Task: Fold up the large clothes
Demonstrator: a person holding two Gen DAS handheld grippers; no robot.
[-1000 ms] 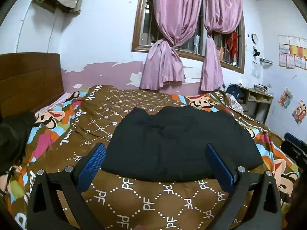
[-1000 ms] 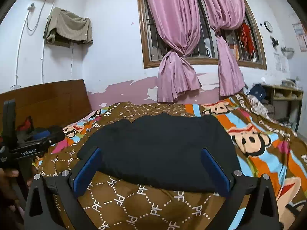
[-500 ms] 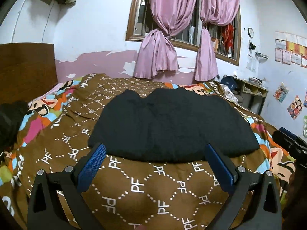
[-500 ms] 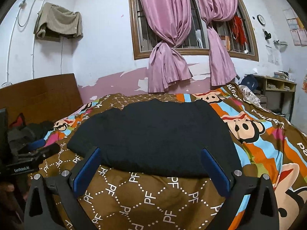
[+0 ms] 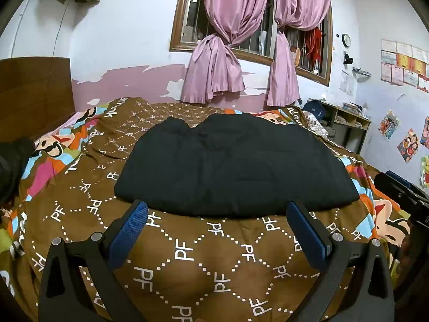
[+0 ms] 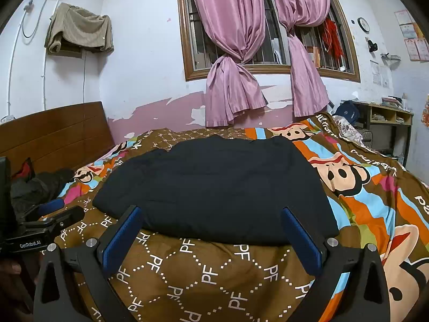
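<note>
A: Black garment (image 5: 236, 166) is lying flat mid-bed on the brown patterned bedspread (image 5: 187, 255). Jaw condition?

B: Left gripper (image 5: 217, 230) and right gripper (image 6: 211, 230) are both hovering spread wide, holding nothing.

A: Surroundings?

B: Dark bundle (image 6: 40, 185), possibly clothing, is sitting near the headboard (image 6: 53, 134); pink curtains (image 6: 236, 61) are hanging behind.

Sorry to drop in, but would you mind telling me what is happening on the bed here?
A person holds a two-finger gripper in each hand above a bed to fold a dark garment lying flat on the brown patterned bedspread. The left gripper and right gripper are both open and empty, poised just short of the garment's near edge. Nothing is grasped yet.
</note>
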